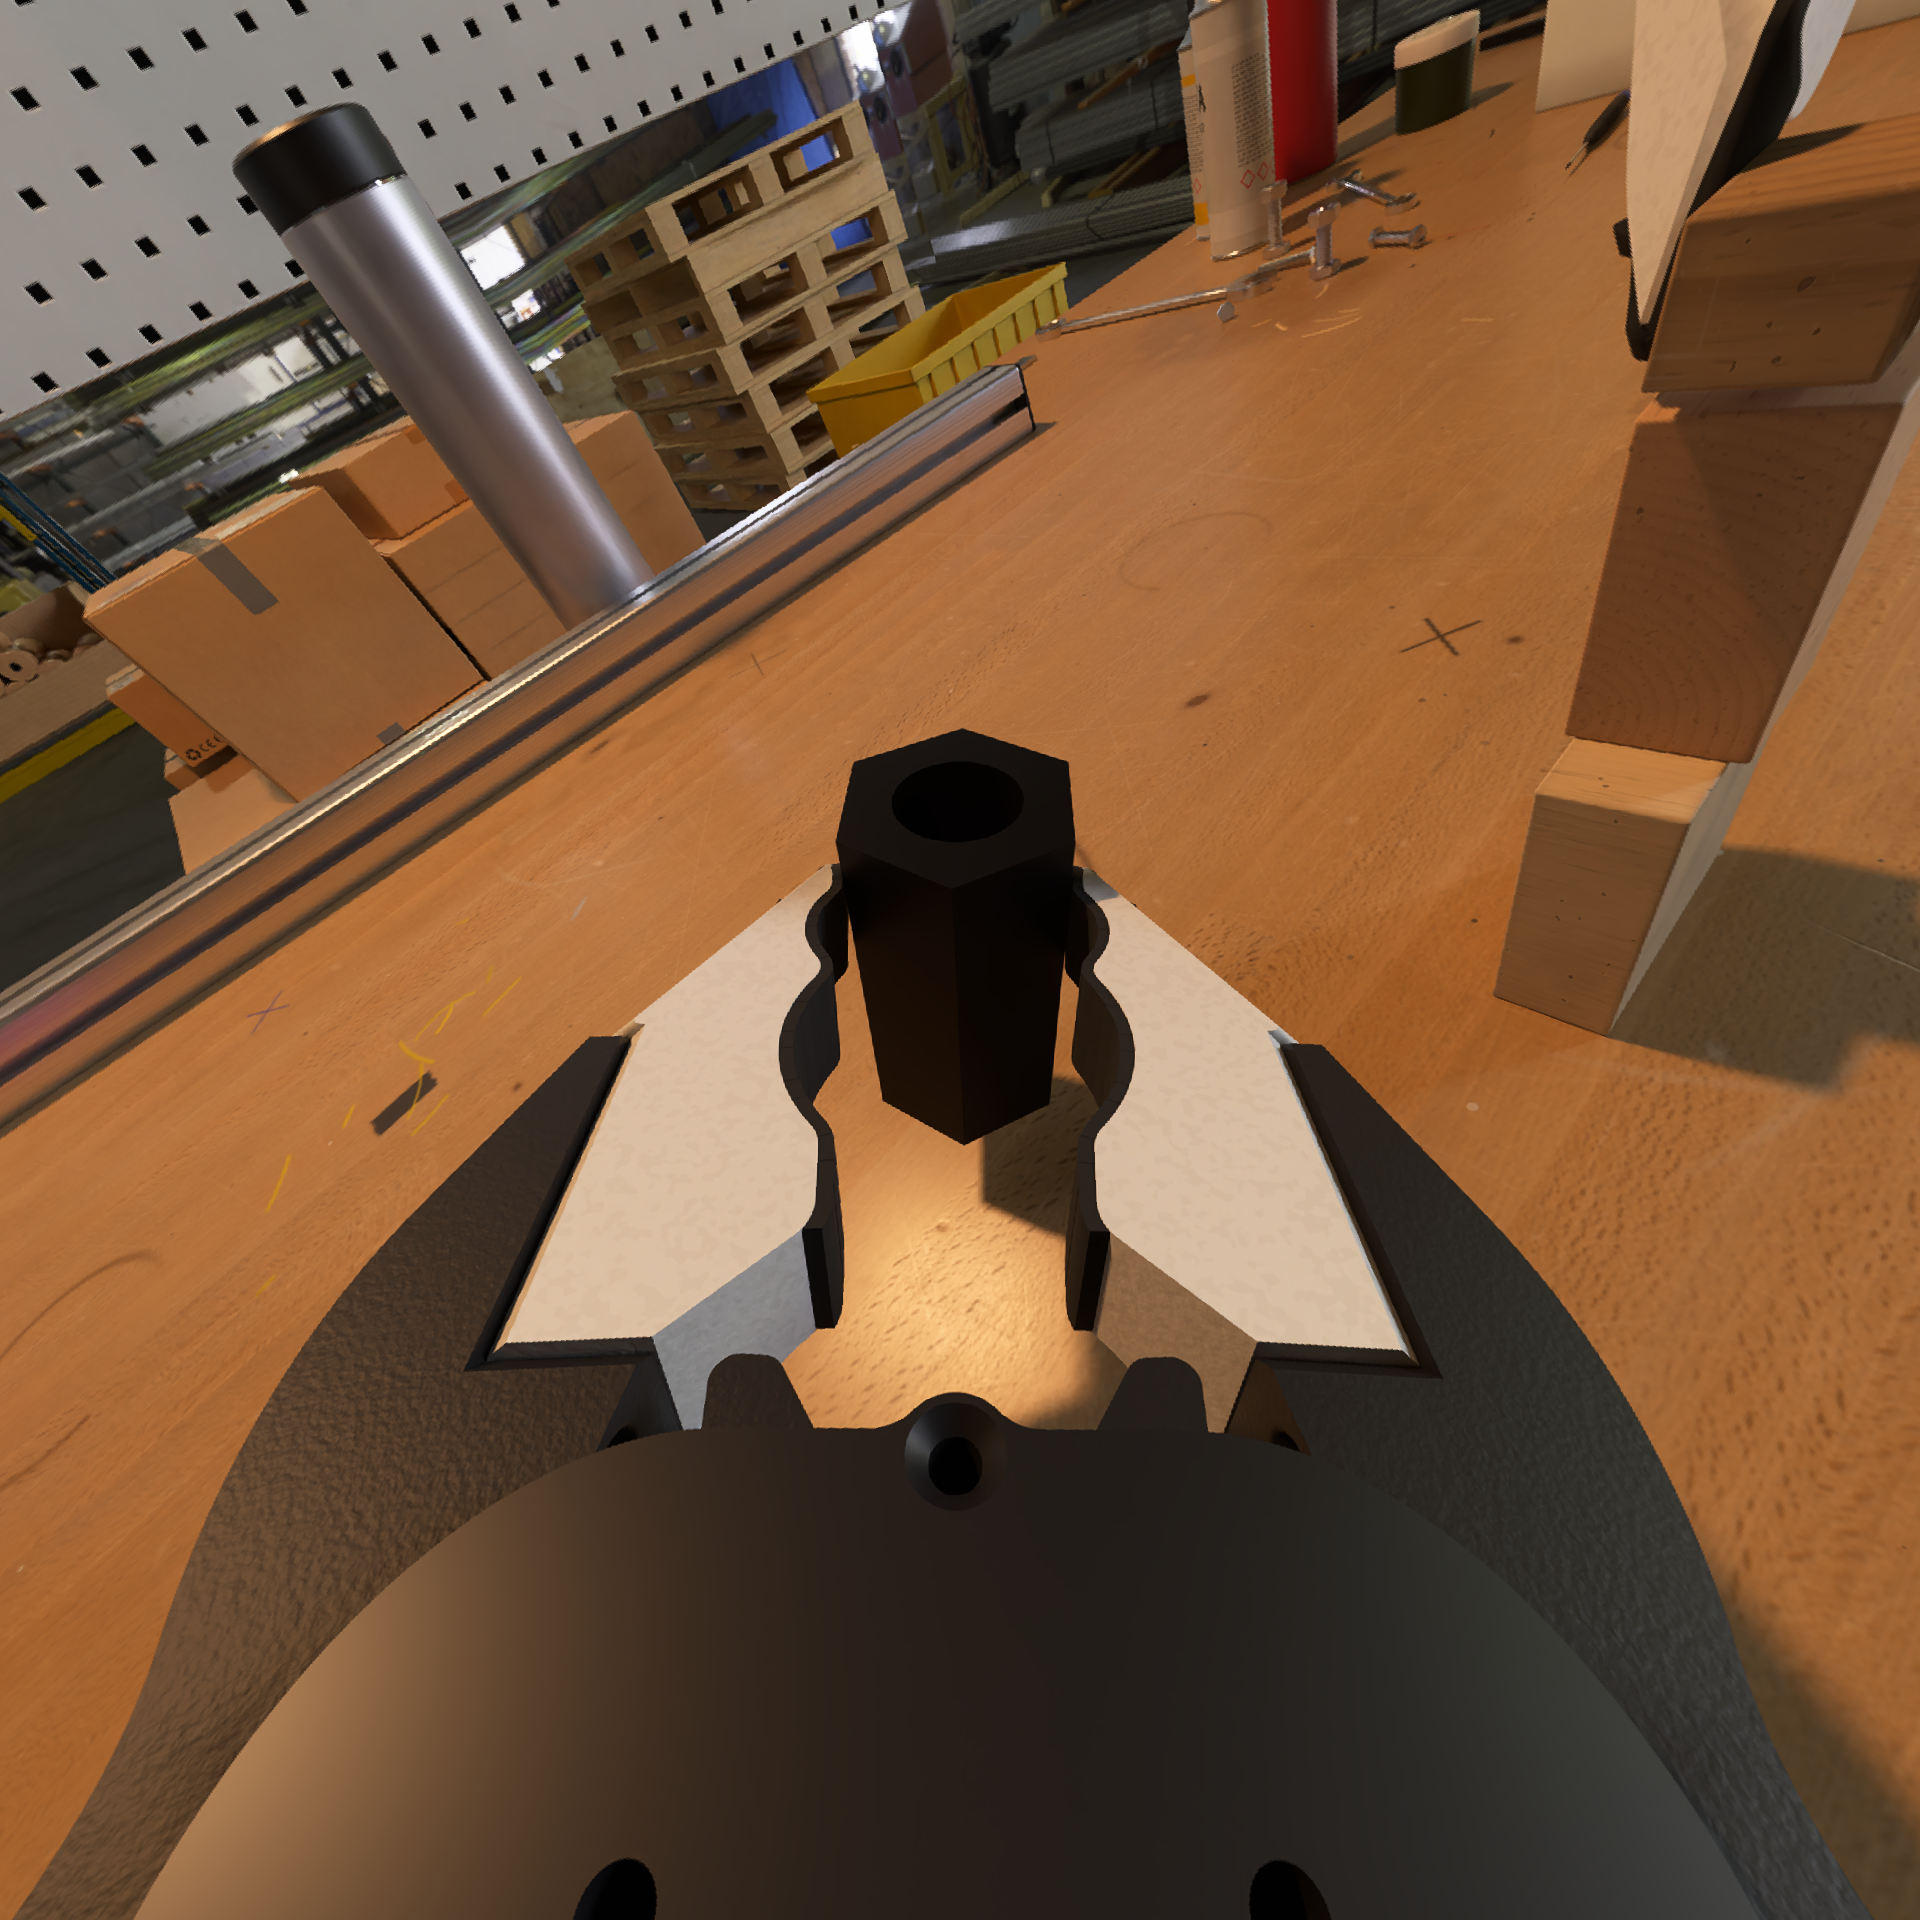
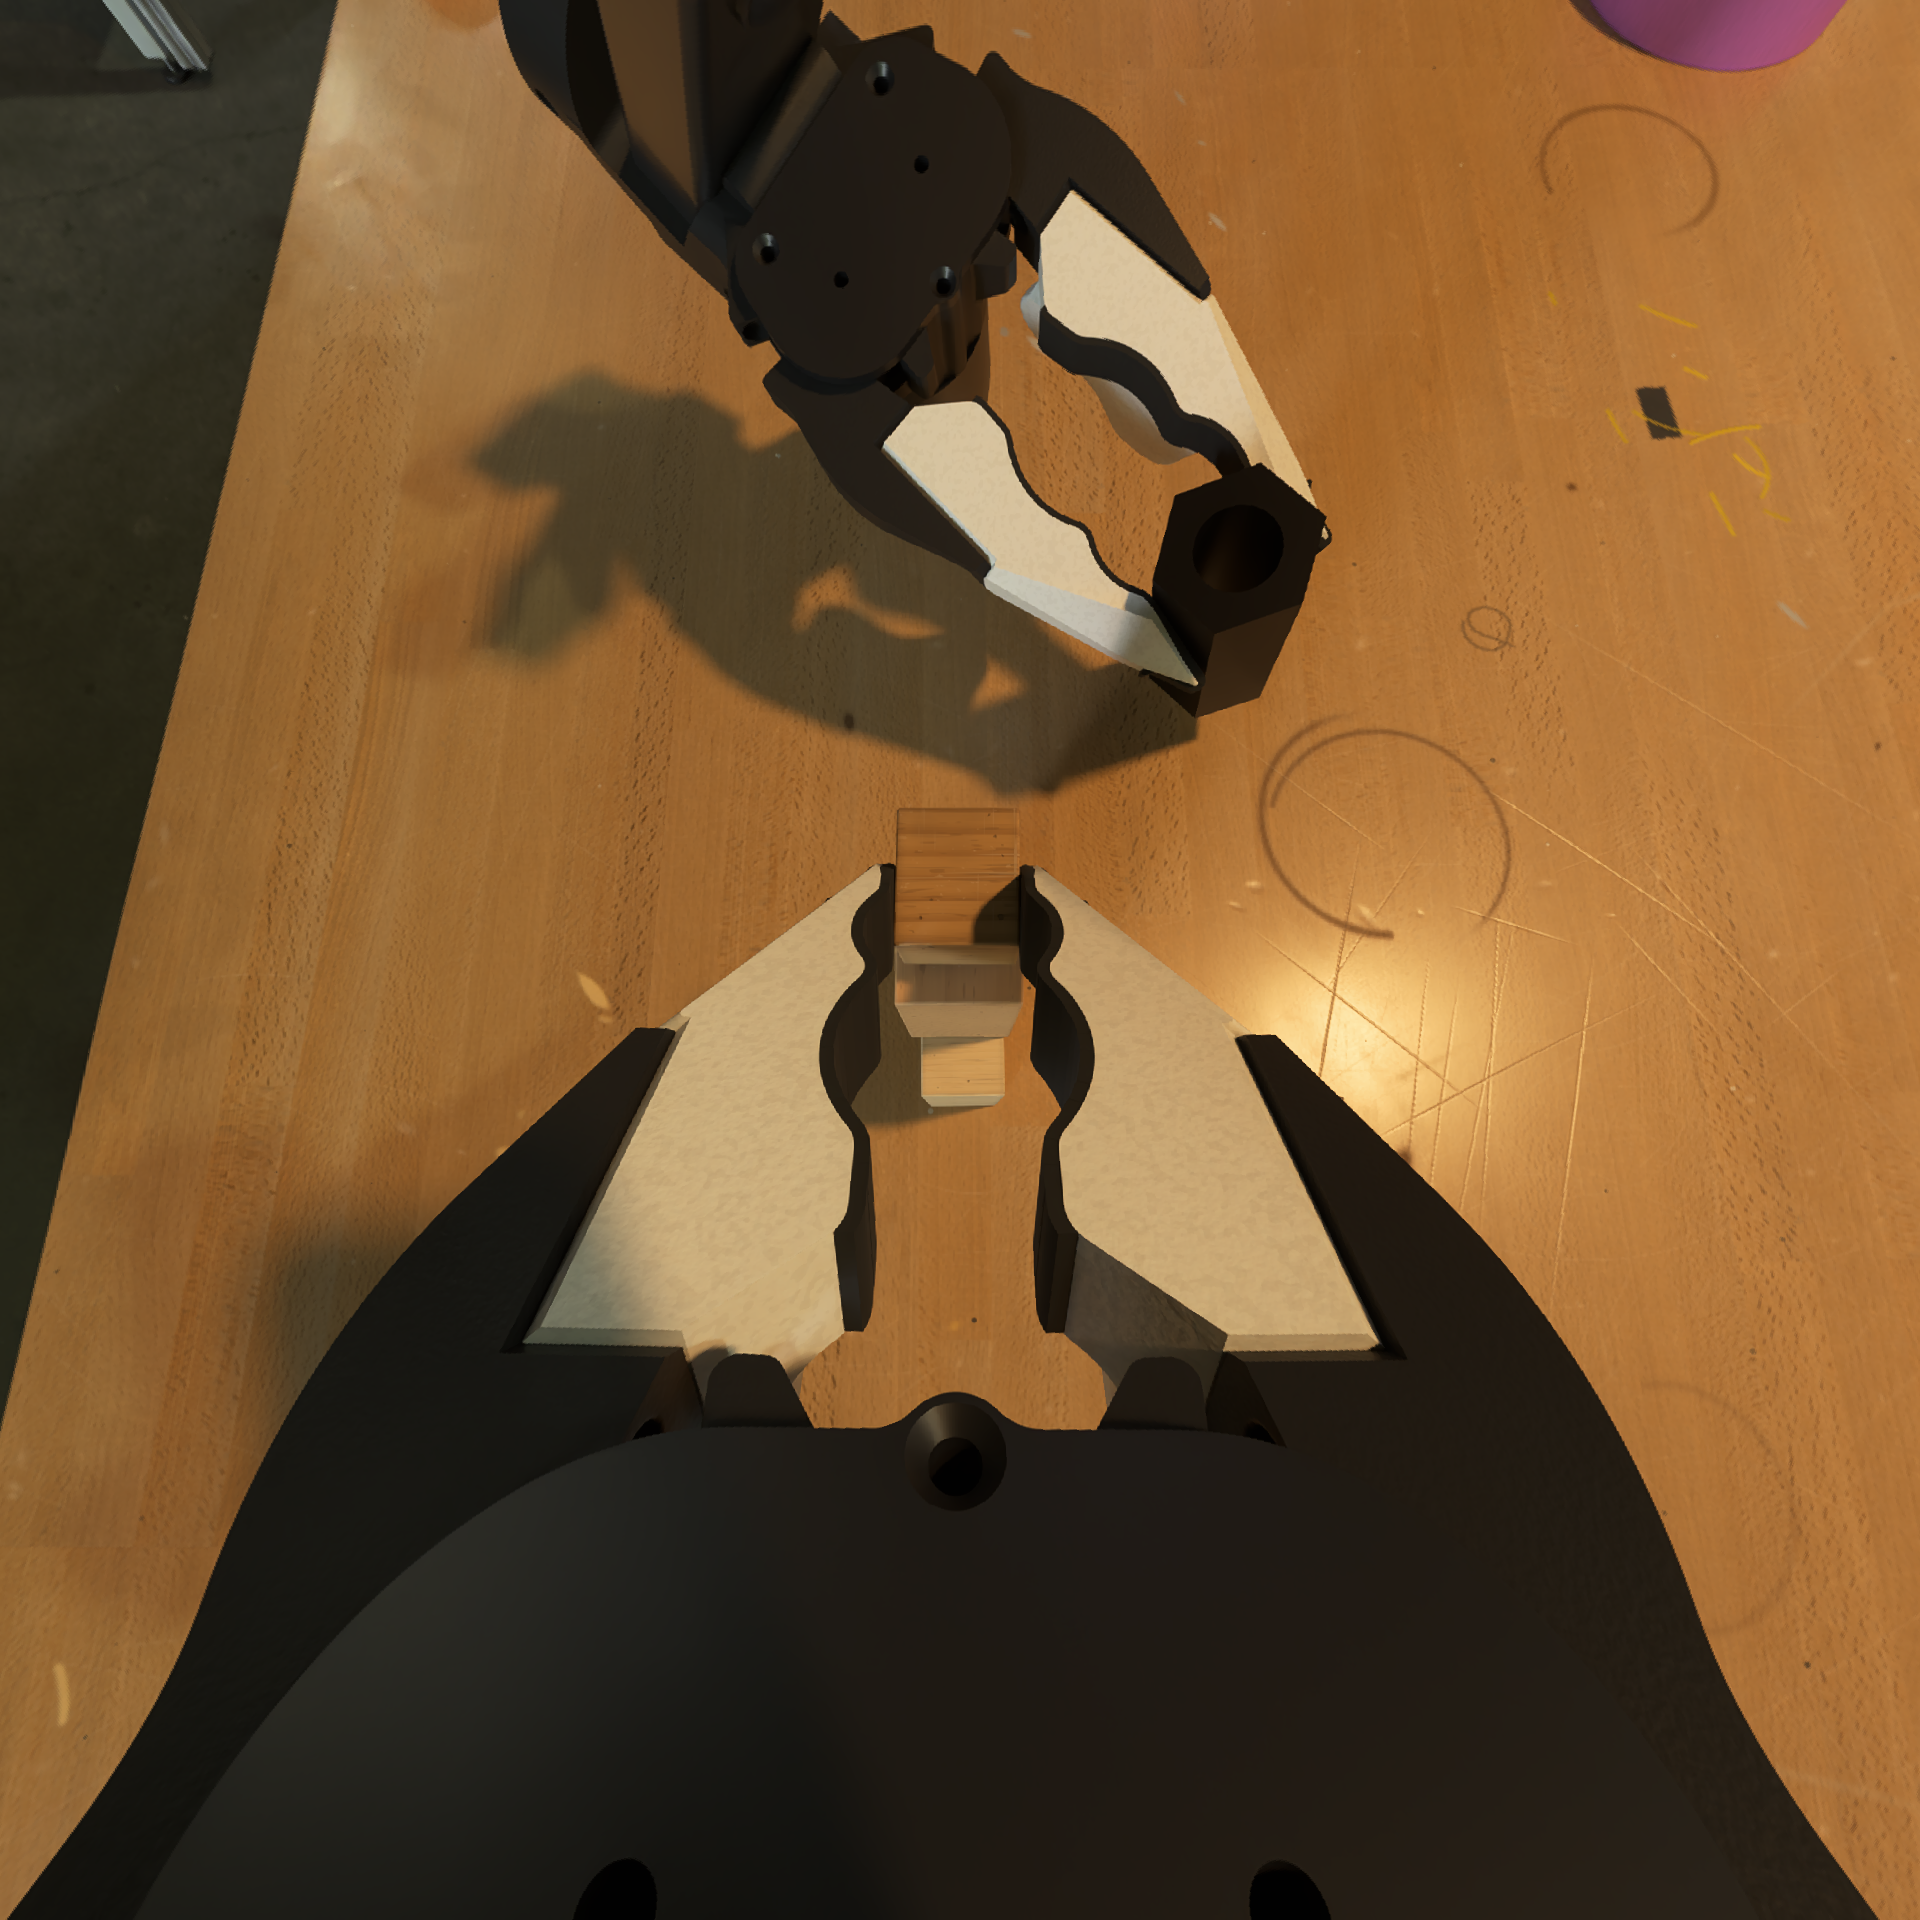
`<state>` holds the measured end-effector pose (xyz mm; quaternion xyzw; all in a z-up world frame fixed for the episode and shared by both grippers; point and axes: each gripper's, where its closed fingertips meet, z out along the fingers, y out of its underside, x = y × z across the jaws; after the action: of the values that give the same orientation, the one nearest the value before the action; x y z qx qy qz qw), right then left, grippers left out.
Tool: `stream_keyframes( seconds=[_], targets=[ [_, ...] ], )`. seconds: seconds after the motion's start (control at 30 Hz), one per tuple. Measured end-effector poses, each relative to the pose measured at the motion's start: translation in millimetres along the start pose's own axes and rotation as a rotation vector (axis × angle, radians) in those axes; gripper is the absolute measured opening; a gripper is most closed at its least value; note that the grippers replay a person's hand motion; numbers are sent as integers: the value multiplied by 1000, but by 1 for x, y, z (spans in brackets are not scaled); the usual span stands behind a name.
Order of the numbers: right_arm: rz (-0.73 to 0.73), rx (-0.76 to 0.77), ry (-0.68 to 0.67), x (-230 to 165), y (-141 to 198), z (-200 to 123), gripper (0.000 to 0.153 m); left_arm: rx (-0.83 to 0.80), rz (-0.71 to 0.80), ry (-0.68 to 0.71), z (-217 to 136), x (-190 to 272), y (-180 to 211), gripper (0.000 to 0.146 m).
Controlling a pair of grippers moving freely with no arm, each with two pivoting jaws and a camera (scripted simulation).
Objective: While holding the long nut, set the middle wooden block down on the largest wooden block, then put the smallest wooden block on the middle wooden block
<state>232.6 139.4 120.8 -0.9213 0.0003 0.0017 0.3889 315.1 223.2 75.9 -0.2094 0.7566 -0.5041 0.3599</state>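
Observation:
My left gripper (image 1: pixel 958 883) is shut on the black long nut (image 1: pixel 958 935) and holds it upright just above the wooden table; both also show in the right wrist view, the gripper (image 2: pixel 1242 577) and the nut (image 2: pixel 1236 582). Right of it stand stacked wooden blocks: a pale bottom block (image 1: pixel 1600 894) and a darker block (image 1: pixel 1735 582) on it. My right gripper (image 2: pixel 956 878) is shut on the smallest wooden block (image 2: pixel 956 862), right on top of that stack; its fingers (image 1: pixel 1683 156) flank the block (image 1: pixel 1787 281). Whether this block rests on the stack or hovers, I cannot tell.
An aluminium rail (image 1: pixel 623 644) and a silver cylinder with a black cap (image 1: pixel 457 353) line the table's far-left edge. Spray cans (image 1: pixel 1247 104), bolts and a wrench (image 1: pixel 1330 239) lie far off. A purple object (image 2: pixel 1704 26) sits at the top right. The table edge (image 2: pixel 260 312) runs down the left.

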Motion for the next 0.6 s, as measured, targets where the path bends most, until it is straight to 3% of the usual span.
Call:
stream_keyframes(
  seconds=[0.4, 0.5, 0.6],
  targets=[
    [-33, -2, -6, -2, 0, 1, 23, 2, -6, 4, 0, 0, 0, 42],
    [-46, 8, -15, -2, 0, 2, 46, 5, -6, 8, 0, 0, -1, 42],
    [-64, 4, -9, 0, 1, 1, 53, 8, -7, 11, -1, 1, -1, 42]
  ],
)
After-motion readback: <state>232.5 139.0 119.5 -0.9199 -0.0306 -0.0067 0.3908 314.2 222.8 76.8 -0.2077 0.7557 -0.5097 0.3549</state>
